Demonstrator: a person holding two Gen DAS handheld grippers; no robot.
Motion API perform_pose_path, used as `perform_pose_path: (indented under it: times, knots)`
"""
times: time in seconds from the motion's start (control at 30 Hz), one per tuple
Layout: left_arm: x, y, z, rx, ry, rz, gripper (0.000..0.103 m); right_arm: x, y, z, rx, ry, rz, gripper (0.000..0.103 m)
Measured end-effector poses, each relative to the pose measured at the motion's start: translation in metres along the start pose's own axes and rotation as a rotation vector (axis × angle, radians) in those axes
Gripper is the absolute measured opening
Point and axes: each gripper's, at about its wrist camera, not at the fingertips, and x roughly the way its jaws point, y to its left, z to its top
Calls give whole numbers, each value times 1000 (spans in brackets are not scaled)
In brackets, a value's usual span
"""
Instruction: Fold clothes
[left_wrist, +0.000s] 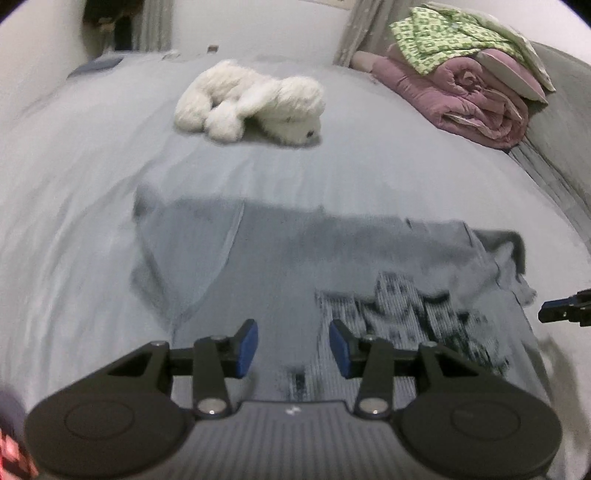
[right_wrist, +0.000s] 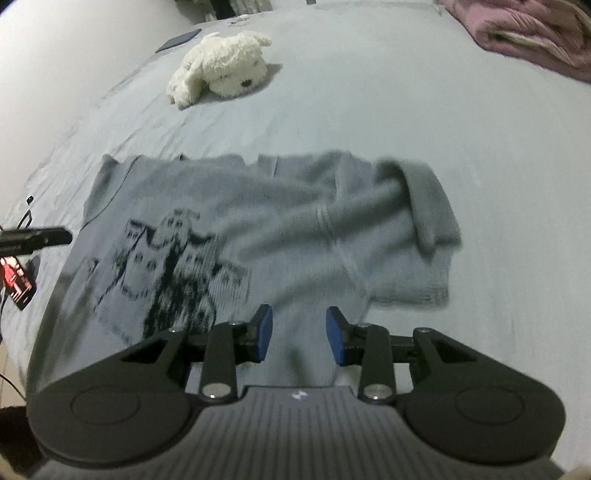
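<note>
A grey knit sweater (left_wrist: 280, 266) with a black-and-white printed graphic (left_wrist: 399, 314) lies spread on the bed, front up. It also shows in the right wrist view (right_wrist: 236, 229), with one sleeve (right_wrist: 428, 206) folded across its right side. My left gripper (left_wrist: 293, 349) is open and empty, hovering over the sweater's lower middle. My right gripper (right_wrist: 299, 338) is open and empty over the sweater's lower edge. The right gripper's tip shows at the right edge of the left wrist view (left_wrist: 565, 310); the left gripper's tip shows at the left of the right wrist view (right_wrist: 37, 236).
A white plush dog (left_wrist: 251, 101) lies on the light grey bed sheet (left_wrist: 74, 184) beyond the sweater. A rolled pink quilt (left_wrist: 472, 99) with a green patterned garment (left_wrist: 450, 37) on top sits at the far right. A dark flat object (right_wrist: 179, 38) lies near the far bed edge.
</note>
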Motion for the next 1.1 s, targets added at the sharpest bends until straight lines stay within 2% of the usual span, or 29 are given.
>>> perform_pose_path:
  times: [0.3, 0.53, 0.67, 0.83, 1.0, 1.1]
  knots:
    - [69, -12, 69, 164, -23, 34, 44, 41, -4, 59, -91, -50, -12, 37]
    - [117, -6, 104, 246, 36, -24, 43, 75, -5, 93, -180, -61, -44, 37]
    - [134, -5, 113, 270, 100, -108, 41, 93, -5, 105, -230, -57, -22, 37]
    - [148, -10, 111, 327, 171, -159, 40, 114, -3, 111, -278, -29, 16, 37]
    - [155, -12, 106, 328, 220, -205, 38, 132, 3, 110, -320, 6, 32, 37]
    - [154, -14, 105, 330, 226, -217, 30, 136, 8, 108, -347, 5, 33, 39]
